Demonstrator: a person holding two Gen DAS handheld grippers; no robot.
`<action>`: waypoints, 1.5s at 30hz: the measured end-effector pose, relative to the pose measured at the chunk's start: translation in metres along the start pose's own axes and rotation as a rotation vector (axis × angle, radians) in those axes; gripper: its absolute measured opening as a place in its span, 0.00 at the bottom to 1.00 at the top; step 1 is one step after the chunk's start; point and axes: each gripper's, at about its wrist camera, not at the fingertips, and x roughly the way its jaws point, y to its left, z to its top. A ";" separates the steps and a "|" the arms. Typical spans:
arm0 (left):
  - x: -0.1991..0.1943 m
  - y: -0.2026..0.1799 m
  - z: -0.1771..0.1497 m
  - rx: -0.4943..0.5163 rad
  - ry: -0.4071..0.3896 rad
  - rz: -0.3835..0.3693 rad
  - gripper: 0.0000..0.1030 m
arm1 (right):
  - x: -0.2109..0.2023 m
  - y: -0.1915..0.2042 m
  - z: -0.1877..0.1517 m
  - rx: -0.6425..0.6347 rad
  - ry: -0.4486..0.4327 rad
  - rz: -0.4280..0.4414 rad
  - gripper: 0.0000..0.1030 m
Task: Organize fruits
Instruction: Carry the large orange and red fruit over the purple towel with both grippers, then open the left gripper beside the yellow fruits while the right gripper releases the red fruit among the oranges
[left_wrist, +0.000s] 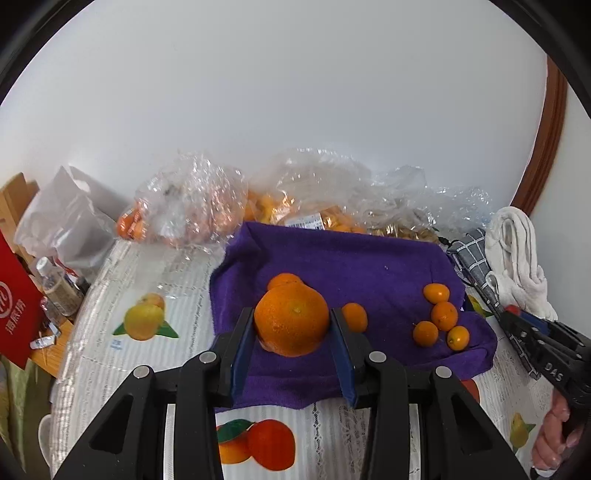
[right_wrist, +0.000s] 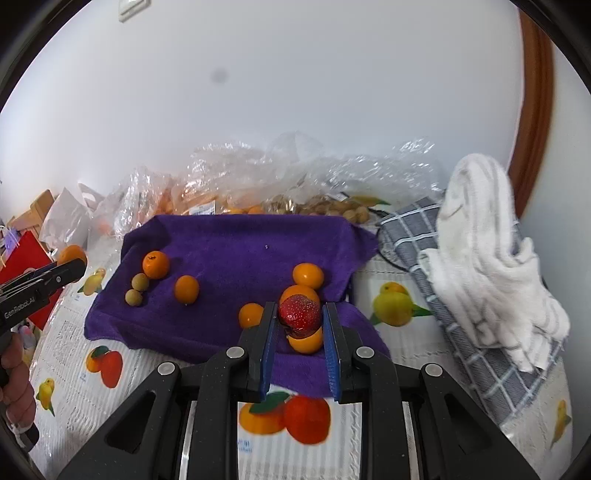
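A: Currently, item one: large orange (left_wrist: 291, 319), pinched between the pads of the left hand-held gripper (left_wrist: 293, 332), above the near part of the purple towel (left_wrist: 369, 266); held across its widest girth.

B: Handling?

A: Judged firm-skinned and fairly heavy; waxy peel may slip, so the middle hold suits it; a smaller orange (left_wrist: 284, 281) sits just behind it on the towel.

B: Item two?

A: Strawberry (right_wrist: 299, 315), pinched by the right hand-held gripper (right_wrist: 299, 325), over the towel's near right corner; kumquats (right_wrist: 303, 291) lie directly beneath and beside it.

B: Handling?

A: Judged light, soft, easily bruised; the pads grip its flanks; light pressure advisable.

B: Remaining stock on the towel?

A: Two small brownish round fruits (right_wrist: 136, 290) at its left edge, possibly longans; another orange (right_wrist: 156, 264) beside them; one kumquat (right_wrist: 186, 290) toward the middle.

B: Surroundings?

A: Plastic bags (right_wrist: 258, 173) of fruit behind the towel; checked cloth (right_wrist: 480, 354) and white towel (right_wrist: 487, 258) to its right; fruit-print cover over the worktop (right_wrist: 74, 369) under all.
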 end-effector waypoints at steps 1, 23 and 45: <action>0.005 0.000 -0.001 0.000 0.006 -0.002 0.36 | 0.006 0.001 0.001 -0.001 0.007 0.007 0.23; 0.058 0.016 -0.001 -0.031 0.113 -0.092 0.36 | 0.121 0.030 0.020 -0.113 0.147 0.084 0.23; 0.091 -0.022 -0.020 0.017 0.255 -0.108 0.37 | 0.062 0.004 0.009 -0.108 0.075 0.040 0.47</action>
